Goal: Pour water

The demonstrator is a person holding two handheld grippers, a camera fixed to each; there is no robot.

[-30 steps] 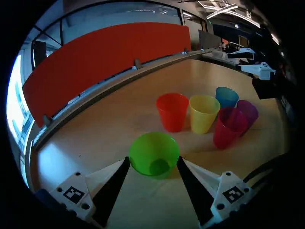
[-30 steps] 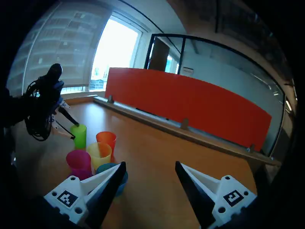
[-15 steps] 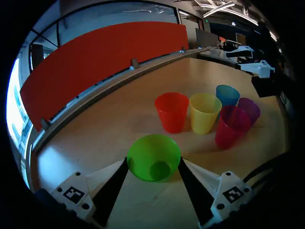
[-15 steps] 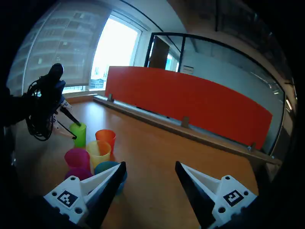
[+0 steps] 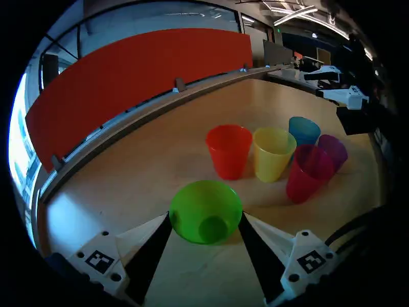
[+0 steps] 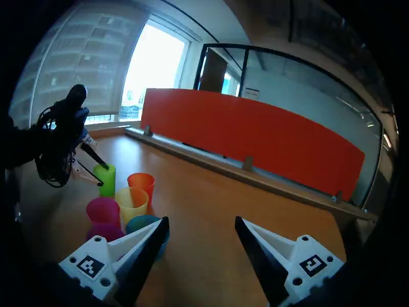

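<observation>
Grip of left tool closed on both sides of green cup, near orange cup and yellow cup standing on surface; right tool spread apart, empty, blue cup beside its left finger.

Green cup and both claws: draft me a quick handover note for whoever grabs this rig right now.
Left claw: closed on the green plastic cup, which is upright, low over the wooden table. I cannot tell whether it holds water.
Right claw: open and empty, above the table.
Clustered beyond: orange plastic cup, yellow cup, blue cup, magenta cup, purple cup, all upright.
Done: green cup gripped.
Left: the pour; nothing is tilted yet.
</observation>
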